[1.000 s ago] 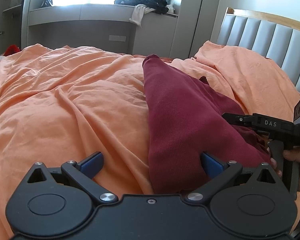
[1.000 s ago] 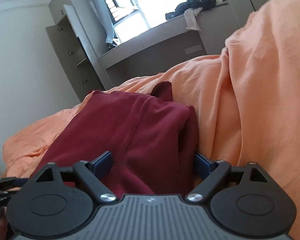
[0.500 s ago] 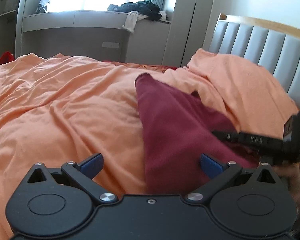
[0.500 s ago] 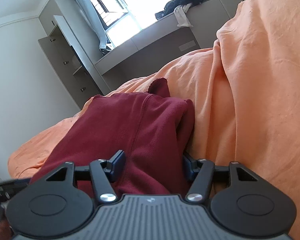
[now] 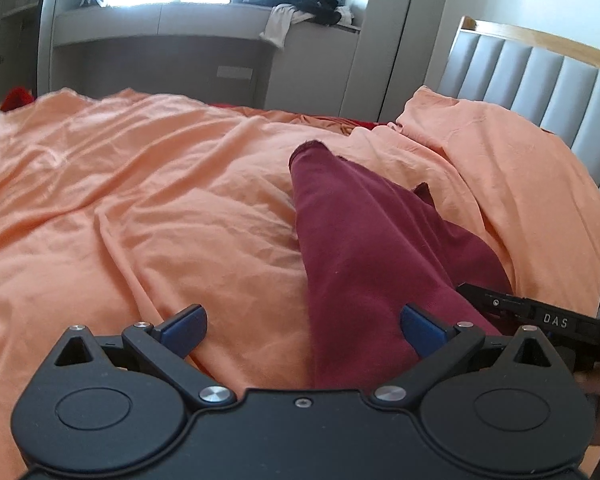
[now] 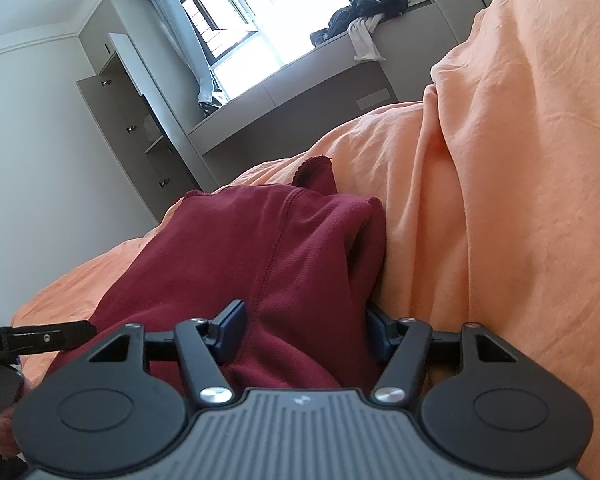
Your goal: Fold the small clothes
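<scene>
Left gripper (image 5: 302, 326) wide open, straddling maroon garment (image 5: 364, 248) edge, nothing held. Right gripper (image 6: 306, 330) part closed, fabric bunched between blue pads (image 6: 231, 330); firm grip unclear, right pad mostly hidden. Garment on orange bedsheet (image 5: 140, 208), near end cut off. "DAS" readable on right gripper's side.

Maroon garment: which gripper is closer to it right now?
Right. The right gripper has the maroon garment bunched between its fingers; the left gripper is open, straddling the garment's left edge.
</scene>
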Available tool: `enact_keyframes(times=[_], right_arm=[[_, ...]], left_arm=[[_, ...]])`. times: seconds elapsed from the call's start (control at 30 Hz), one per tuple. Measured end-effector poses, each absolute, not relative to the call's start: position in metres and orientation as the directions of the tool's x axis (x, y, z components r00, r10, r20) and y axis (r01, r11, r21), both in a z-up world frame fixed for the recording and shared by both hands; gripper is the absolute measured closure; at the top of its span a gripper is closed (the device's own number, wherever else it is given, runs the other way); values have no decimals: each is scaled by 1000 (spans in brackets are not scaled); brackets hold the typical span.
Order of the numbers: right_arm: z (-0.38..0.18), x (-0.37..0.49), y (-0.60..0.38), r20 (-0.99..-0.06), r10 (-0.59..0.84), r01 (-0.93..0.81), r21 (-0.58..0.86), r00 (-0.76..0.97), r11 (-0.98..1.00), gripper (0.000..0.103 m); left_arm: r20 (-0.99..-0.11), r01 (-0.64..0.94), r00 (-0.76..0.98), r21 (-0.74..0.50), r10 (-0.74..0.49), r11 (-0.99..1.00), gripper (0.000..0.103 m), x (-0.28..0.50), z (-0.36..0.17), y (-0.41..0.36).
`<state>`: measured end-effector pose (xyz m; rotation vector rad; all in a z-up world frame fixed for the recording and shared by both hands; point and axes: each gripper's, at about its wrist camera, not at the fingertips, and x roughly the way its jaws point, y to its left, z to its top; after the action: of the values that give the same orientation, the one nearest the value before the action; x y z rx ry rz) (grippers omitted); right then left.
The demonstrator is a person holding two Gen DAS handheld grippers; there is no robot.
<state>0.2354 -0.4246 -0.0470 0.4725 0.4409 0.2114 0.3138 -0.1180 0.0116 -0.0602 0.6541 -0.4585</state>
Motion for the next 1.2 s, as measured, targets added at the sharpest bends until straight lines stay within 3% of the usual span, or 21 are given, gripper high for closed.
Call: enact_keyframes(times=[0.47,0.8,1.2], right_arm=[[-45,236,-420,-365,279,-88,462,888,883,36],[-43,234,-415,-357,270,-79,469,894,880,49],[-46,235,-415,-352,264,-73,471,898,879,49]], left_arm=[[-572,402,702,-175,-425,899,0,318,5,-123],[-619,414,662,-169,-423,895,1,325,10,-127],[-647,471,596,-199,-477,859,46,321,19,-145]])
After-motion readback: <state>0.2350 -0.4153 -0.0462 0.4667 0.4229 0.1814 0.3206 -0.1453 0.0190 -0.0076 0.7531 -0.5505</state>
